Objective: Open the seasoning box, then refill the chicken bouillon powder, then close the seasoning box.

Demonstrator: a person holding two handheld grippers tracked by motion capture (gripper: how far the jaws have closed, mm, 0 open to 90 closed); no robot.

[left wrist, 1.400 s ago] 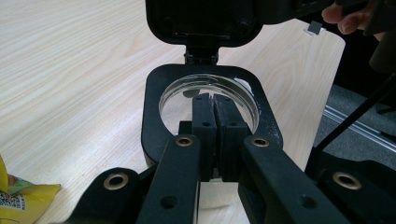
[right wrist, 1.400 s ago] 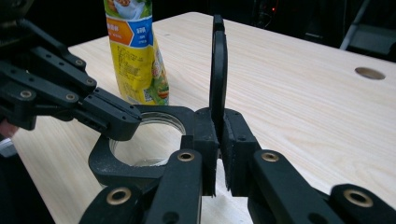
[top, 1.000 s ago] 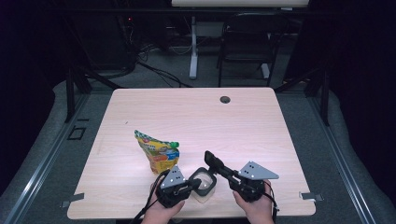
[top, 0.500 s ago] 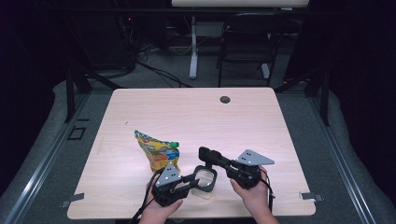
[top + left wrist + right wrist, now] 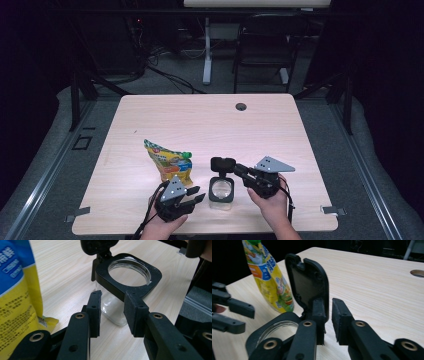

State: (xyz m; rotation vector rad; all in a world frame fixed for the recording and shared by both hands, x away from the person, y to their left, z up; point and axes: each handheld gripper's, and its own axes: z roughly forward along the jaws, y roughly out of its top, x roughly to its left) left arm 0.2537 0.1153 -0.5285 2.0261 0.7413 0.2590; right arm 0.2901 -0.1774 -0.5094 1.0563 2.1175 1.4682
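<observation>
The wooden table [image 5: 280,135] carries everything, with a round cable hole [image 5: 241,106] near its far edge. On its near-left part lies a yellow and blue snack pouch [image 5: 169,162] with a green cap, tilted toward the far left. Just to the pouch's right stands a clear container [image 5: 221,192] with a black square rim and a round opening. Its hinged black lid [image 5: 223,163] is flipped up on the far side, standing nearly upright.

The right gripper [image 5: 241,170] reaches in from the right, its 2 jaws just beside the lid's hinge edge with a narrow gap between them; whether they touch the lid I cannot tell. The left gripper [image 5: 196,194] sits near the table's front edge, left of the container, jaws spread and holding nothing.
</observation>
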